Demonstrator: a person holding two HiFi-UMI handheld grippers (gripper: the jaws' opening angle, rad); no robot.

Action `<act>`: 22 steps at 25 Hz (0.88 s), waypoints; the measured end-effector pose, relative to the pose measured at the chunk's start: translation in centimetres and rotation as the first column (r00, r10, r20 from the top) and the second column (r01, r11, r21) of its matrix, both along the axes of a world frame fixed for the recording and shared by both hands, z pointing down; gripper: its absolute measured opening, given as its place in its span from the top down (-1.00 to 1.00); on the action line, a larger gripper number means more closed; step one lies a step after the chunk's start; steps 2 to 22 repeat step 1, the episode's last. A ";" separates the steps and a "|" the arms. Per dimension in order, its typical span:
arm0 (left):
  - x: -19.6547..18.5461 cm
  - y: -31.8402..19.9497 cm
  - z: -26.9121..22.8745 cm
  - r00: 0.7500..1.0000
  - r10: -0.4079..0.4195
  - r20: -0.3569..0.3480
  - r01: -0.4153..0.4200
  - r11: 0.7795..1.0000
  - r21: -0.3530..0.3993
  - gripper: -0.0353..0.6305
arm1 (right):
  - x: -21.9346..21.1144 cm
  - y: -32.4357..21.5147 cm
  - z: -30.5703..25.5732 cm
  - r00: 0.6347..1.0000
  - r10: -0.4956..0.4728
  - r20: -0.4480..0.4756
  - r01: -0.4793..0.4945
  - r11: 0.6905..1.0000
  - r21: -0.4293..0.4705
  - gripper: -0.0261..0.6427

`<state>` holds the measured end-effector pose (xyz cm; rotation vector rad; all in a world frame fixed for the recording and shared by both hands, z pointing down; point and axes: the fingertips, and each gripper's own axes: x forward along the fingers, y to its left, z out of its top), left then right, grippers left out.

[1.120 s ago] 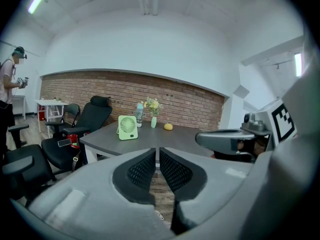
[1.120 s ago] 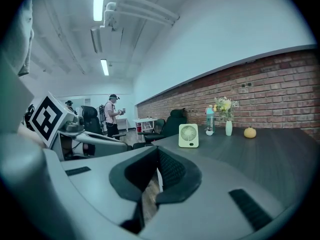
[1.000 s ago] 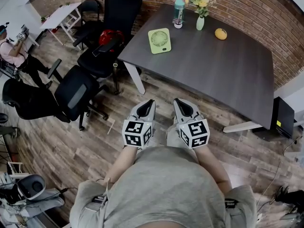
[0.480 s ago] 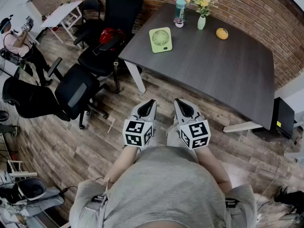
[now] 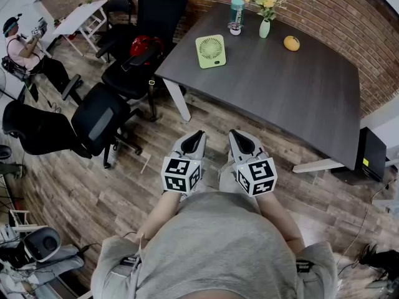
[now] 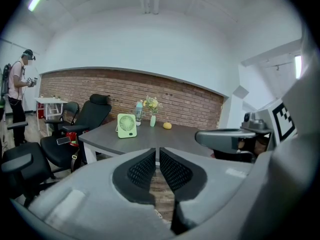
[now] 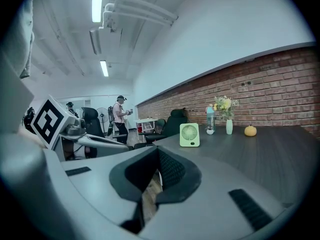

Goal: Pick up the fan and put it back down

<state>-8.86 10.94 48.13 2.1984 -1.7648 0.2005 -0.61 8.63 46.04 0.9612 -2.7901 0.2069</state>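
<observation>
One fan (image 5: 211,51), one bottle (image 5: 236,10), one vase (image 5: 264,29), one orange fruit (image 5: 290,43)

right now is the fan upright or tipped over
Upright: the fan stands on its bottom edge on the table, round grille vertical, in both gripper views.

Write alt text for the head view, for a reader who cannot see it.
A person holds the left gripper and right gripper, both shut and empty, over a wooden floor before a dark table bearing a green fan, upright and untouched.

An office: black swivel chairs (image 5: 100,126) beside a dark meeting table (image 5: 280,98), wood-plank floor (image 5: 93,192), brick wall (image 5: 349,14), ceiling strip lights (image 7: 96,1).
</observation>
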 end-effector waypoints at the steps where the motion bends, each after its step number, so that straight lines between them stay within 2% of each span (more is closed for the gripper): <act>1: 0.0 0.0 0.0 1.000 0.001 -0.001 -0.001 1.000 0.000 0.79 | 0.0 0.0 0.0 1.000 0.000 0.000 0.000 1.000 -0.001 0.92; 22: 0.0 0.0 0.0 1.000 0.001 -0.001 -0.001 1.000 0.000 0.79 | 0.0 0.0 0.0 1.000 0.000 0.000 0.000 1.000 -0.001 0.92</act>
